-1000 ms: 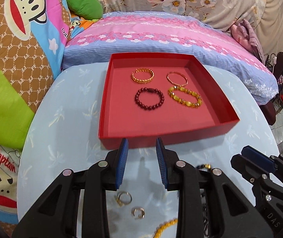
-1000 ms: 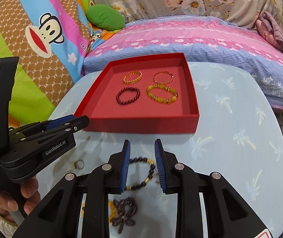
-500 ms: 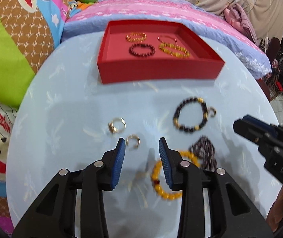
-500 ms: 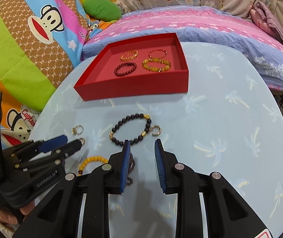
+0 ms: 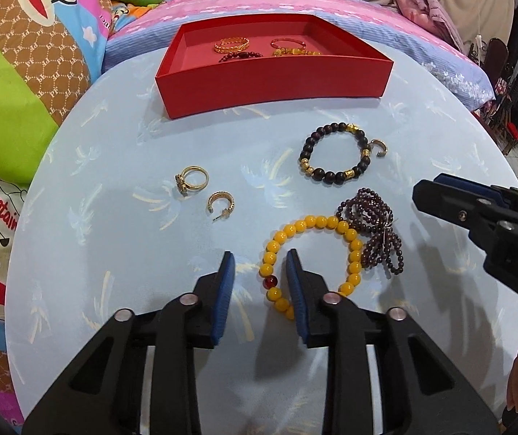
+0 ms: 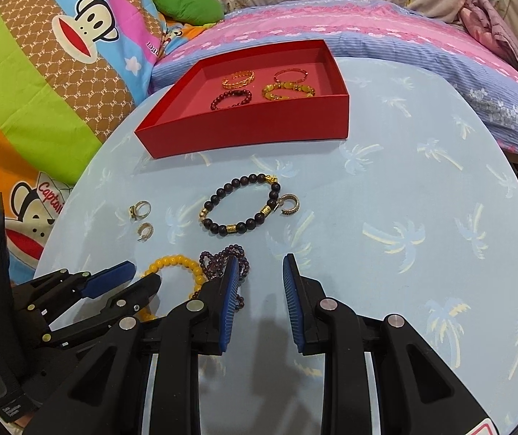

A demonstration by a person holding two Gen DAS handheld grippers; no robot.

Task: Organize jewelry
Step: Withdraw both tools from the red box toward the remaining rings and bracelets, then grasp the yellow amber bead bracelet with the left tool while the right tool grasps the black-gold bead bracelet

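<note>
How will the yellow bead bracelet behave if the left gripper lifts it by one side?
The yellow bead bracelet is strung round beads, so it will probably sag into a hanging loop rather than hold its ring shape. The smooth, glossy beads may slip or roll between the fingers. It touches the purple bead strands, so it might drag them.

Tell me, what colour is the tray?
Red tray, seen best in the left wrist view.

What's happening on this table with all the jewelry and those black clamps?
A person is sorting jewelry into a red tray with two handheld grippers. Four bracelets already lie inside. The left gripper straddles the yellow bead bracelet, jaws just closing but not yet pressing it. The right gripper hovers open, empty. A dark bead bracelet, rings and earrings wait on the table.
</note>
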